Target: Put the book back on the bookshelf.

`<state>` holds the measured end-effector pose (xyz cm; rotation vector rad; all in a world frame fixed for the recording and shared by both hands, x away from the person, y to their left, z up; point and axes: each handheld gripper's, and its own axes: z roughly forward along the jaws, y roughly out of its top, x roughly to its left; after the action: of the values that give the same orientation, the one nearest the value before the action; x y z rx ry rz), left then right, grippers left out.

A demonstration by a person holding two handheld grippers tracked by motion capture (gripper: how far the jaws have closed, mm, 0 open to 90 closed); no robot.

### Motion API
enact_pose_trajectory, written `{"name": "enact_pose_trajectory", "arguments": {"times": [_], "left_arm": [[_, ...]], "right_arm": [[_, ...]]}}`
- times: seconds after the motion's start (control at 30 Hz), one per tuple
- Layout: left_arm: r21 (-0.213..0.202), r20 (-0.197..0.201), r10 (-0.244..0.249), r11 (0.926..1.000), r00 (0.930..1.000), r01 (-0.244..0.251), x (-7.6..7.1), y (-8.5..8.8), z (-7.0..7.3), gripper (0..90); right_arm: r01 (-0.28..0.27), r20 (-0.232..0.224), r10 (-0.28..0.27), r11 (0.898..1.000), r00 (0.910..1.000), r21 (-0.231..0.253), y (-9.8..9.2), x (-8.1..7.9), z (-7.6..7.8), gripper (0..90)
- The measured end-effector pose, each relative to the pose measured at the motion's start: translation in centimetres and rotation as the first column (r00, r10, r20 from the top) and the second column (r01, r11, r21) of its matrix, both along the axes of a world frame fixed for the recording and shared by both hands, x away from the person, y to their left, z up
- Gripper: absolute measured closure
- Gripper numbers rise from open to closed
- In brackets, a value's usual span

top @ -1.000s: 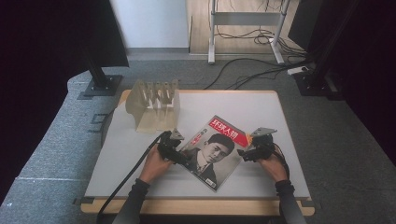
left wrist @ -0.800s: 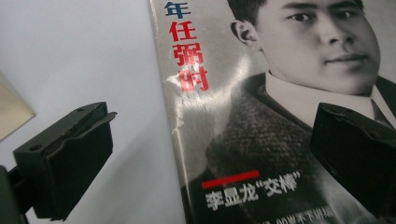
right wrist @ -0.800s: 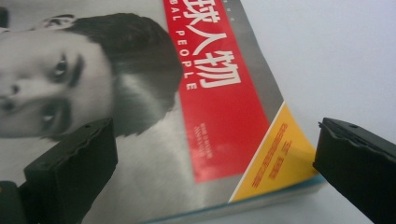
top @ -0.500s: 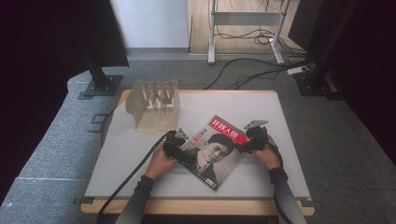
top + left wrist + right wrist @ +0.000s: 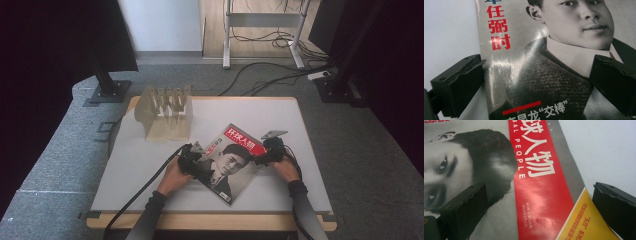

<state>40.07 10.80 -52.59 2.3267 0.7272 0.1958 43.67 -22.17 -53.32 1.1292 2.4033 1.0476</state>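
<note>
On the tabletop (image 5: 150,165), the magazine (image 5: 235,160) lies flat and askew, long axis diagonal, between the left hand-held gripper (image 5: 192,159) and right hand-held gripper (image 5: 264,154), each spread wide over an opposite edge, neither nearer.

Both tongs (image 5: 194,161) (image 5: 265,152) wide open, lowered
</note>
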Motion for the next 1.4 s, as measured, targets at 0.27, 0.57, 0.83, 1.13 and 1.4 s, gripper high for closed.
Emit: {"name": "enact_pose_trajectory", "arguments": {"times": [0.27,0.57,0.83,1.13,1.4], "left_arm": [[0.006,-0.002,0.001,1.0,1.0,-0.001,-1.9,0.1,0.0,0.0],[0.002,0.0,0.004,1.0,1.0,-0.004,-4.0,0.6,0.0,0.0],[0.003,0.002,0.021,0.9998,0.9998,-0.021,-4.9,0.3,0.0,0.0],[0.013,-0.007,-0.02,0.9997,0.9998,0.02,-6.9,-0.1,0.1,0.0],[0.088,0.018,-0.032,0.9956,0.9993,0.031,-6.2,2.2,1.1,0.0]], "right_arm": [[-0.013,0.0,0.013,1.0,0.9999,0.001,0.0,-1.4,0.0,0.3],[0.007,0.014,-0.006,0.999,0.9999,-0.033,-0.8,-3.4,0.3,0.0],[0.03,-0.005,-0.03,0.999,0.9995,-0.037,-2.2,-6.4,0.7,1.0],[-0.022,-0.017,0.023,1.0,0.9996,0.018,-0.8,-7.7,0.0,0.0],[-0.013,-0.01,0.013,1.0,0.9999,0.005,0.1,-6.6,0.0,0.0]]}}
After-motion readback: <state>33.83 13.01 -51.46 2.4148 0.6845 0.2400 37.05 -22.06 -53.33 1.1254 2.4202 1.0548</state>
